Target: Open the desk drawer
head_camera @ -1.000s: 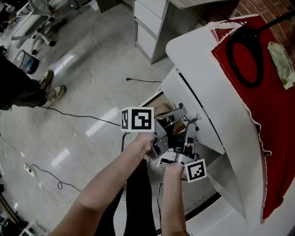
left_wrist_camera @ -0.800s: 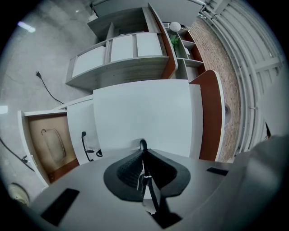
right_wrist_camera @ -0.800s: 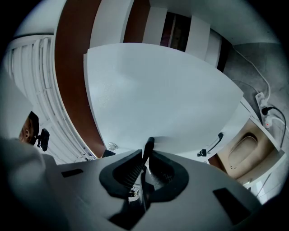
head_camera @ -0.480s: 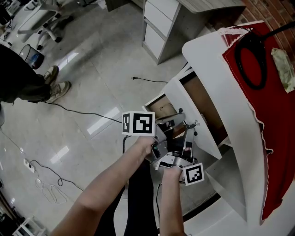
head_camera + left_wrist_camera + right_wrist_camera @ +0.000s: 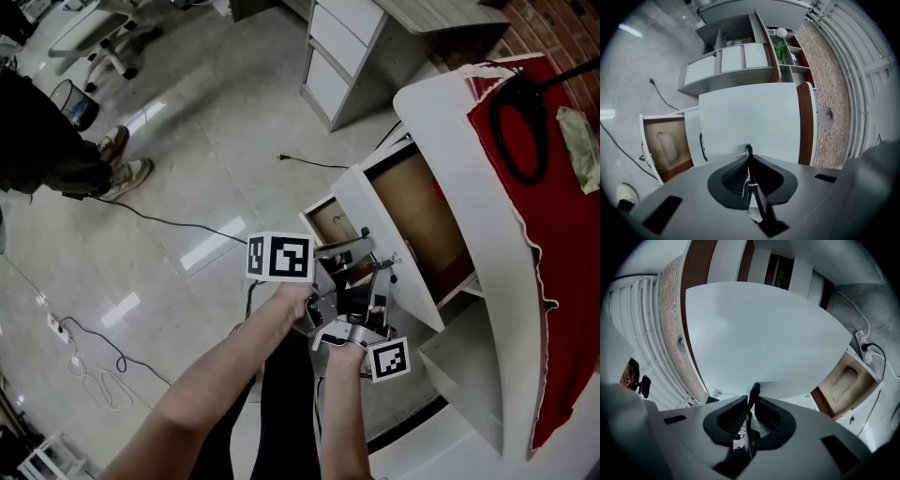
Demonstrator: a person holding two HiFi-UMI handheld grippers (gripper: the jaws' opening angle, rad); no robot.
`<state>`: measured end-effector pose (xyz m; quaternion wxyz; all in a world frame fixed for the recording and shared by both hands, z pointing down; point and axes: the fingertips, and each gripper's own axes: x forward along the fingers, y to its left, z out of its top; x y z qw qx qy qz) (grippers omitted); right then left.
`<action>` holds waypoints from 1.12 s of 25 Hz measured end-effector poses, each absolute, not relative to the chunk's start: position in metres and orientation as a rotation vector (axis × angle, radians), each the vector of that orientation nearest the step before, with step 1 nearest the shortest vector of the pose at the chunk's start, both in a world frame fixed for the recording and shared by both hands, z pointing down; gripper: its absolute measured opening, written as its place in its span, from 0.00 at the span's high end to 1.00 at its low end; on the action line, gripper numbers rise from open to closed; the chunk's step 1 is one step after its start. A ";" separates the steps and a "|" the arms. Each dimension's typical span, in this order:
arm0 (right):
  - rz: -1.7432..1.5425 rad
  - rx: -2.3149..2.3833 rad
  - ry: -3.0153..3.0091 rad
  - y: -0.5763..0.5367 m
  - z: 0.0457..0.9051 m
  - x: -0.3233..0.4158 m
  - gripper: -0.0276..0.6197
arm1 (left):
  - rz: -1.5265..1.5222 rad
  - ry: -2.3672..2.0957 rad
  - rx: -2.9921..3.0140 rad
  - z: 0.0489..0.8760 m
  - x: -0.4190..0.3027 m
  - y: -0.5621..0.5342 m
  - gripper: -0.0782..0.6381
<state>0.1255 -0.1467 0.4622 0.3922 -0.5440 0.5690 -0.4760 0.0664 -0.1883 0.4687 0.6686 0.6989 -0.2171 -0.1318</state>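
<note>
A white table (image 5: pixel 441 131) fills the right side of the head view. Most of its top lies under a red cloth (image 5: pixel 562 234), and a black cable loop (image 5: pixel 497 125) and a crumpled pale-green rag (image 5: pixel 581 141) rest on the cloth. The table's drawer (image 5: pixel 422 216) stands pulled out towards the person, its brown inside bare to the camera and its white front nearest the hands.

The left hand-held gripper (image 5: pixel 749 161) is clamped on the drawer's thin dark handle (image 5: pixel 754 389), its ribbed pads pressed to either side of the bar. The right hand-held gripper (image 5: pixel 751 401) is closed on the same handle just beside it. Both point roughly level at the white drawer front. A smaller open compartment (image 5: pixel 330 220) with a brown inside sits just left of the drawer front.

The floor (image 5: pixel 187 187) is glossy grey and catches streaks of ceiling light. Thin black cables (image 5: pixel 169 227) trail across it, and one ends in a plug (image 5: pixel 283 157). A grey drawer cabinet (image 5: pixel 342 56) stands beyond the table, near a brick wall (image 5: pixel 553 28). At the far left are a standing person's shoes (image 5: pixel 122 159), a waste bin (image 5: pixel 77 101) and an office chair (image 5: pixel 94 28).
</note>
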 end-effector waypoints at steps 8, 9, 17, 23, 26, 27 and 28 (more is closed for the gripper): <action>-1.255 -1.374 1.427 -0.124 0.470 0.104 0.87 | -0.266 -0.521 1.565 0.475 0.045 -0.165 0.84; -1.266 -1.373 1.422 -0.120 0.472 0.101 0.87 | -0.259 -0.524 1.563 0.477 0.041 -0.161 0.84; -1.352 -1.383 1.421 -0.097 0.497 0.080 0.87 | -0.183 -0.560 1.537 0.501 0.021 -0.137 0.84; -1.386 -1.377 1.441 -0.096 0.515 0.075 0.87 | -0.164 -0.576 1.515 0.521 0.018 -0.136 0.84; -1.403 -1.385 1.469 -0.095 0.529 0.073 0.87 | -0.165 -0.584 1.494 0.538 0.018 -0.134 0.85; -1.403 -1.386 1.481 -0.095 0.534 0.072 0.87 | -0.164 -0.584 1.491 0.543 0.018 -0.134 0.85; -1.399 -1.387 1.495 -0.095 0.538 0.070 0.87 | -0.165 -0.583 1.492 0.548 0.017 -0.134 0.85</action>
